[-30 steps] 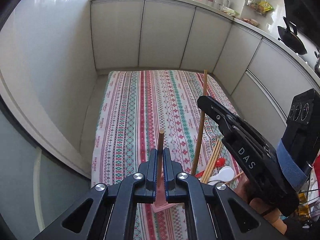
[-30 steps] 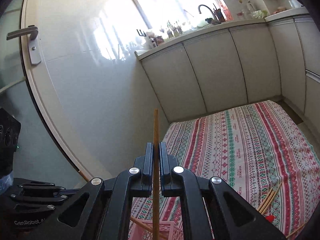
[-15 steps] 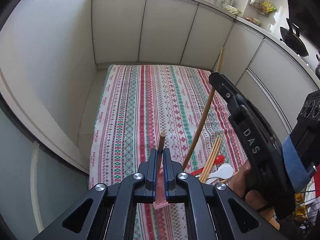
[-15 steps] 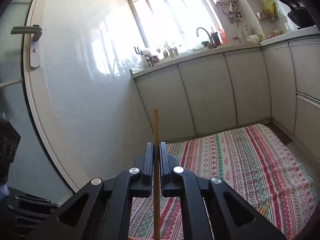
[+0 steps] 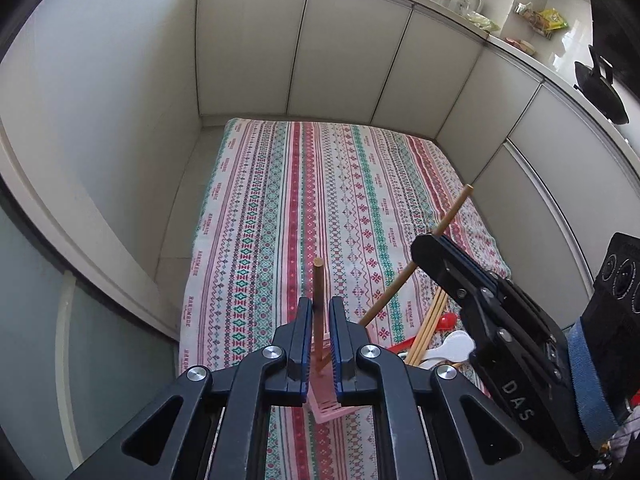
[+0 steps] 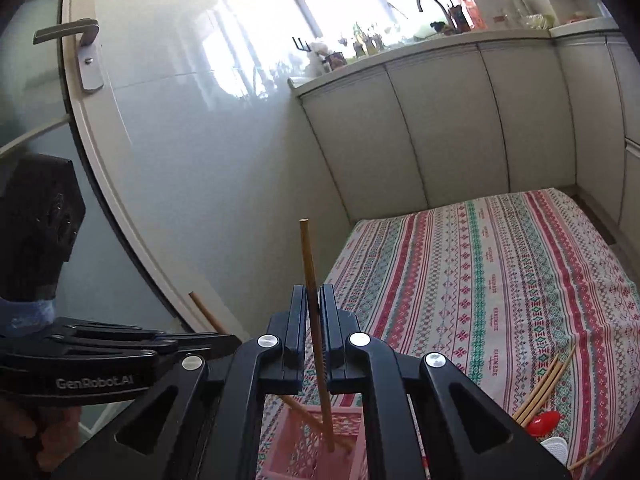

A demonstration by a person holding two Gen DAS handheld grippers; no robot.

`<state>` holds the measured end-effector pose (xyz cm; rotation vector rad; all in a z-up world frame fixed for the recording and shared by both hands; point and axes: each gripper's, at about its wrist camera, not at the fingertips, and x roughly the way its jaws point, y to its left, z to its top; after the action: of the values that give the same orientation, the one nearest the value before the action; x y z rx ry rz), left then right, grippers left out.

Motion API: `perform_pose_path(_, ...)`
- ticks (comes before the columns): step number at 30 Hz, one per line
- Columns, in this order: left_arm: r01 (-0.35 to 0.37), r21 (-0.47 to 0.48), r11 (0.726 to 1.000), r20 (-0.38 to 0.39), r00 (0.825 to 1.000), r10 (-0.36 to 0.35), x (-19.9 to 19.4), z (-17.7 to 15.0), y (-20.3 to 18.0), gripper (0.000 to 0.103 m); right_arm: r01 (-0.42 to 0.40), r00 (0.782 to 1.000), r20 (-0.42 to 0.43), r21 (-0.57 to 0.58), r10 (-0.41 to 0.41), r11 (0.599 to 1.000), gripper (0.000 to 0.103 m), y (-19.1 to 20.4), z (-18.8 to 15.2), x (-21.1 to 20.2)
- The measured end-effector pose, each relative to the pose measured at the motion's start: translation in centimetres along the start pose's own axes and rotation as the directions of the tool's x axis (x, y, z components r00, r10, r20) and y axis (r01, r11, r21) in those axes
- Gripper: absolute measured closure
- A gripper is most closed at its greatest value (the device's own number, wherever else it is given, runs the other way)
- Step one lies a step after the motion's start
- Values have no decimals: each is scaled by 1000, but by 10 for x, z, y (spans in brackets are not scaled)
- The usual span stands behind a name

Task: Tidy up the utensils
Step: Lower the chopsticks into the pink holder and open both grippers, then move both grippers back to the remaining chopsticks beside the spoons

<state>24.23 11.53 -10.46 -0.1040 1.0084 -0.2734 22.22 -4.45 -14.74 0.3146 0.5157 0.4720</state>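
Two close wrist views down along the fingers — both over the striped cloth (image 5: 320, 208) and pink basket (image 6: 316, 452).

"DAS" in pale letters on the right gripper (image 5: 430, 250) body — seen from the left wrist. "GenRobot.AI" on the left gripper (image 6: 216, 344) arm — right wrist view. Tiny repeated words on the striped cloth (image 5: 280, 208), unreadable.

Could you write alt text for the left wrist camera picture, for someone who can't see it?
The left hand-held gripper is opening around an upright wooden chopstick standing in a pink basket on a striped tablecloth. At right, the right hand-held gripper holds a second chopstick slanting toward the basket.
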Motion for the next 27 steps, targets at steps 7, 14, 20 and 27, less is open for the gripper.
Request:
perform_pose_path(7,-18,-29,999,18,1000,18,-15,-8,-1,63,-13,998,-61,36,15,999,65,-11,23,-48)
perform_pose_path(14,-35,6,999,39,999,35,-40,-17,-17,40,144,981,-153,142,-122,979,32,-64,27,-113)
perform_pose_path(20,-31,97,995,43,999,27,-54,-26,-54,23,315,928,-284,249,-242,916,26,-125,9,-145)
perform_pose_path(27,-3,197,980,-9,1000,5,-40,-35,-112,20,459,850,-441,350,-288,817,26,-180,-26,-159)
